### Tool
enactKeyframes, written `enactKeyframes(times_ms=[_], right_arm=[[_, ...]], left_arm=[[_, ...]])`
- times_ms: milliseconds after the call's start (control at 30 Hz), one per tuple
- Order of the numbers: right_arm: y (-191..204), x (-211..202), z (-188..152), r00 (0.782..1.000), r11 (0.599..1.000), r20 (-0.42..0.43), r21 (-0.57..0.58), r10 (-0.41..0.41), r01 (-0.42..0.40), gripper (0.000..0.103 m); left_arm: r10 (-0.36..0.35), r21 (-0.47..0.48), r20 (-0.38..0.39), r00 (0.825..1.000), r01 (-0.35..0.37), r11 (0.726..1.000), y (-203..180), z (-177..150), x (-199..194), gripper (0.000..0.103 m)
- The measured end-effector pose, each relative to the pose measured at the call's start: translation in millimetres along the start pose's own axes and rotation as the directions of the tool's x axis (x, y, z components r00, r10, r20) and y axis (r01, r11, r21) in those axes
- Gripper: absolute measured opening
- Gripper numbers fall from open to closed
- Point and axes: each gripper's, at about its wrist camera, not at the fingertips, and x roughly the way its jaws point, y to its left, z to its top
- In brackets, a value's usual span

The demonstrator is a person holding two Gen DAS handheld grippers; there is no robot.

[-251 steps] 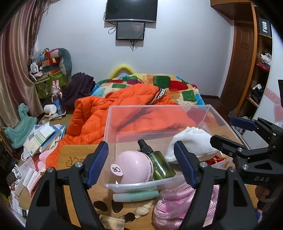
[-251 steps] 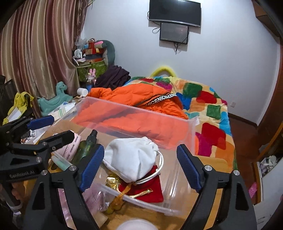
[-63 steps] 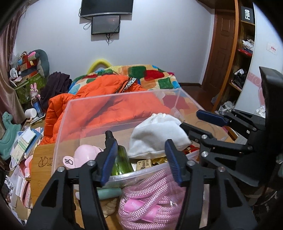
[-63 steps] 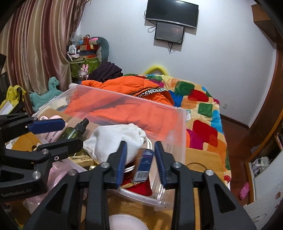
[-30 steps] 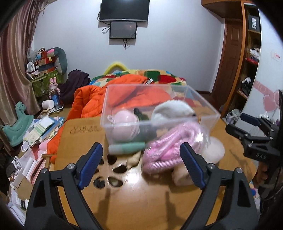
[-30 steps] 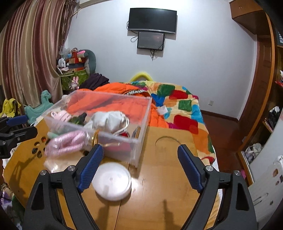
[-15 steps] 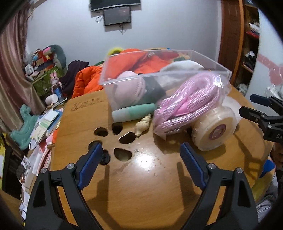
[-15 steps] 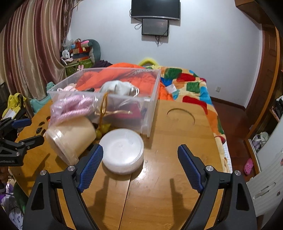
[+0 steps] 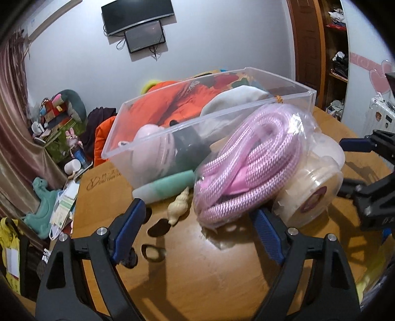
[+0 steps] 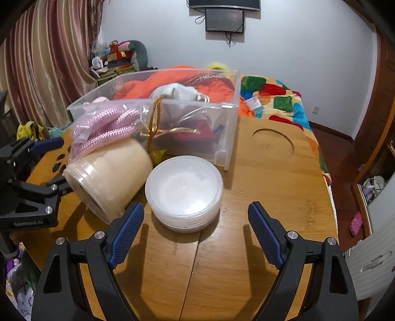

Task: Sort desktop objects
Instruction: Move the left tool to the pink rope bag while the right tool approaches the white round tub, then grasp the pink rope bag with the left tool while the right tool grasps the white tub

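Glossy wood table (image 10: 259,197), clear plastic bin (image 10: 197,138).

The left wrist view looked low across the wooden table (image 9: 187,271) from its left-hand side, close to the bagged pink rope (image 9: 249,170). The right wrist view looked from higher at the near edge, close above the round white container (image 10: 184,190). Both views shared the clear storage bin (image 9: 158,118) (image 10: 222,128), rope and wall television (image 9: 137,16).
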Motion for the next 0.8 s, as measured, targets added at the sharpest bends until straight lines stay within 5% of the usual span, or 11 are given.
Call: enactKeyframes(times_ms=[367,467,567,800], right_arm=[[-3.6,3.2,2.3,1.000,1.000,0.000,-0.022,-0.006,0.006,0.081],[-3.1,5.1,3.6,1.000,0.999,0.000,-0.030,0.013,-0.013,0.073],[2.3,5.7,3.2,1.000,0.998,0.004,-0.047,0.030,-0.029,0.062],[1.3,6.4,2.6,0.999,0.999,0.017,-0.030,0.040,-0.039,0.062]], left_arm=[[-0.030,-0.032,0.042,0.999,0.031,0.999,5.0,9.5,-0.5,0.074],[-0.045,-0.053,0.045,0.998,0.047,0.997,7.2,13.2,2.0,0.072],[-0.070,-0.080,0.047,0.996,0.073,0.994,10.8,15.9,4.8,0.067],[-0.096,-0.111,0.055,0.994,0.102,0.989,8.6,20.9,9.2,0.051]])
